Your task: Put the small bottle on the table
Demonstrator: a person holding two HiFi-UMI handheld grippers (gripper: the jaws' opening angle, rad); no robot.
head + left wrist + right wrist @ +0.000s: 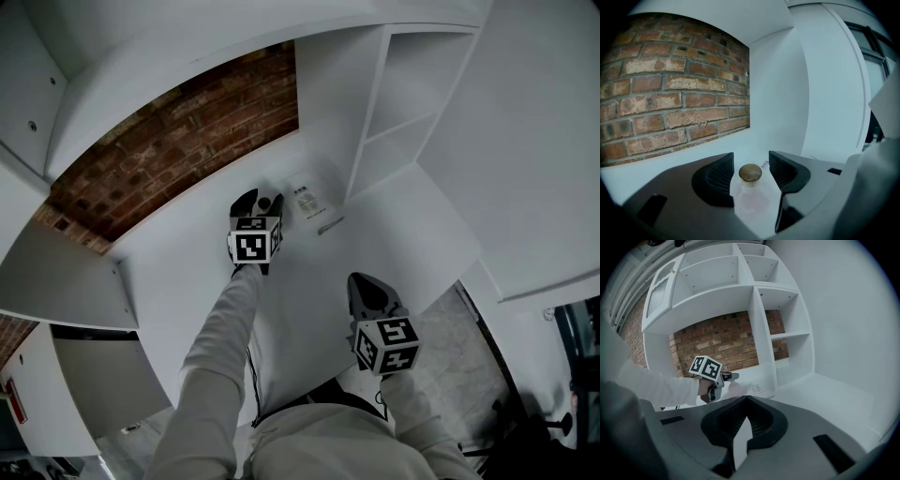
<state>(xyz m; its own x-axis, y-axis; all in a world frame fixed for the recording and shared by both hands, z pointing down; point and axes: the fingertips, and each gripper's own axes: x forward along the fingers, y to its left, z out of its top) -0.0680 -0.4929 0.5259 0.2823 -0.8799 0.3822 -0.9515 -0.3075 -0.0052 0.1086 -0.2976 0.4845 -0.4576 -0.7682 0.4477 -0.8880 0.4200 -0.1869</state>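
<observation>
The small clear bottle (752, 199) with a brown cork (750, 172) stands upright on the white table (656, 171), close to the brick wall. My left gripper (751, 165) is open around it, a pad on each side and a narrow gap showing beside the cork. In the head view the left gripper (255, 208) reaches to the back of the table (178, 272), with the bottle (267, 203) at its tips. My right gripper (746, 401) is shut with nothing in it and hangs near the table's front edge, as the head view of the right gripper (368, 292) shows.
A small printed card (307, 199) and a thin flat strip (330, 225) lie just right of the bottle. White shelf compartments (403, 94) rise at the back right. The brick wall (178, 141) backs the table. Grey floor (459, 356) lies past the table's right edge.
</observation>
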